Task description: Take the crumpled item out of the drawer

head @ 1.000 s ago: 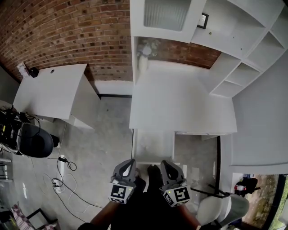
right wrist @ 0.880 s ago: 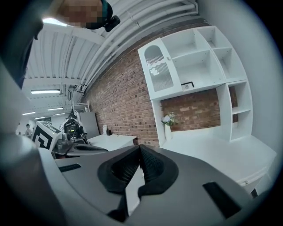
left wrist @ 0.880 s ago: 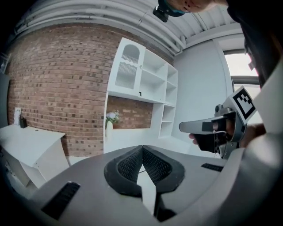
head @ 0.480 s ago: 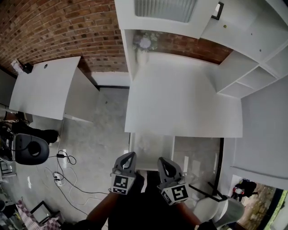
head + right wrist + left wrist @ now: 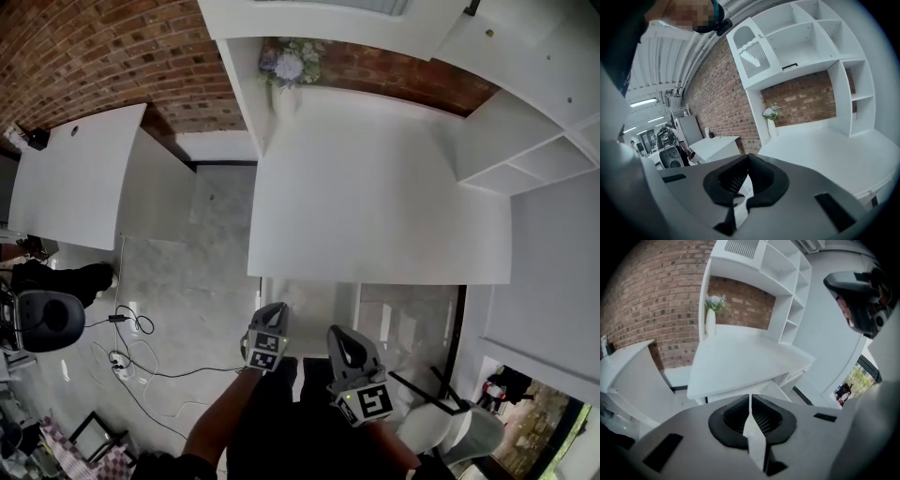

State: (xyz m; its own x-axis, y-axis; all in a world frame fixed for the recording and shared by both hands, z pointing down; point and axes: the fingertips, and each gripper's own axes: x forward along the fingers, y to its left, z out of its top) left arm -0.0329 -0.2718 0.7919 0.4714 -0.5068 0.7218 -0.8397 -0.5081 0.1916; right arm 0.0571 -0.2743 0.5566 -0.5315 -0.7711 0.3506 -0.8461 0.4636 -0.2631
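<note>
A white desk (image 5: 375, 197) with a shelf unit fills the head view. Below its front edge a pale drawer (image 5: 309, 302) juts out; no crumpled item shows in it. My left gripper (image 5: 278, 309) hovers at the drawer's left front corner, jaws shut and empty. To its right and a little nearer me, my right gripper (image 5: 335, 334) is also shut with nothing held. In the left gripper view, the left gripper (image 5: 750, 397) points at the desk (image 5: 740, 357). The right gripper (image 5: 747, 157) looks over the desktop (image 5: 834, 150).
A white vase of flowers (image 5: 284, 75) stands at the desk's back left. A second white table (image 5: 75, 178) is to the left, with a black office chair (image 5: 47, 319) and cables (image 5: 131, 361) on the floor. A white chair (image 5: 441, 431) sits at my lower right.
The head view has shifted so the desk looms larger and closer. My left gripper has risen and turned toward the drawer's front; the right gripper stays about where it was.
</note>
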